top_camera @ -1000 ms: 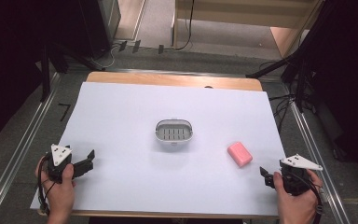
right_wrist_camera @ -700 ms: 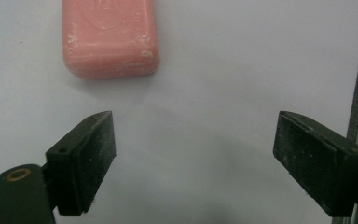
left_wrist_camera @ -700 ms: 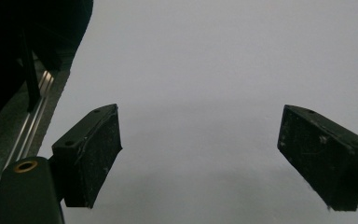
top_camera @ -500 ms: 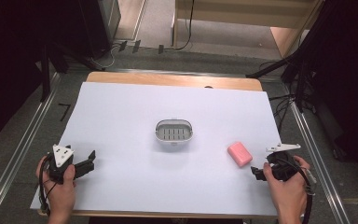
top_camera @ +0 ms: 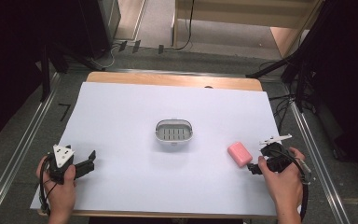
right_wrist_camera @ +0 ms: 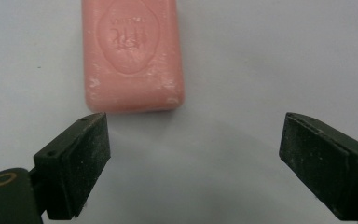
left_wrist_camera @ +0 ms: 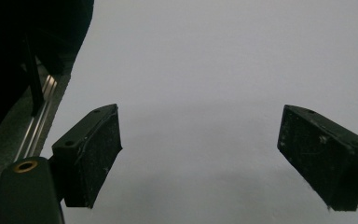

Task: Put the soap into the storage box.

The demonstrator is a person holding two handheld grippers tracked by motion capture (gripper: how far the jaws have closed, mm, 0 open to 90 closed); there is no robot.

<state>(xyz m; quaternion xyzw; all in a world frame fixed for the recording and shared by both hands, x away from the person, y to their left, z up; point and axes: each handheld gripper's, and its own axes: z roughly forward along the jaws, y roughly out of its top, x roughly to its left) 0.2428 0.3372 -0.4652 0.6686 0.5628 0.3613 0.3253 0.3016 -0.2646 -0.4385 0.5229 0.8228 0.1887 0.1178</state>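
Right gripper view gave us the relation that mattered: the pink soap bar (right_wrist_camera: 133, 53) lay on the white desk (right_wrist_camera: 261, 60) just ahead of the right tongs (right_wrist_camera: 193, 161), off toward eleven o'clock from the gap between the jaws, with its near short end almost level with the tip of the left-hand jaw but not between the pads. Its long axis ran close to twelve–six in that view, nearly along the line of the tongs, so we judged that the jaws would close across its narrow width once they slid forward and a little to the left. From the high view we saw the soap bar (top_camera: 239, 154) at about four o'clock from the grey oval dish (top_camera: 174, 132), touching neither it nor the right tongs (top_camera: 256, 164), which were by far the nearer; the left tongs (top_camera: 89, 163) sat well apart at the desk's near left corner, jaws wide over bare paper. Against the earlier high frames, the right hand had come in from the desk's right edge toward the soap, and its jaws had just been opening, now standing wide with nothing between them; the soap, the dish and the left hand were unmoved.
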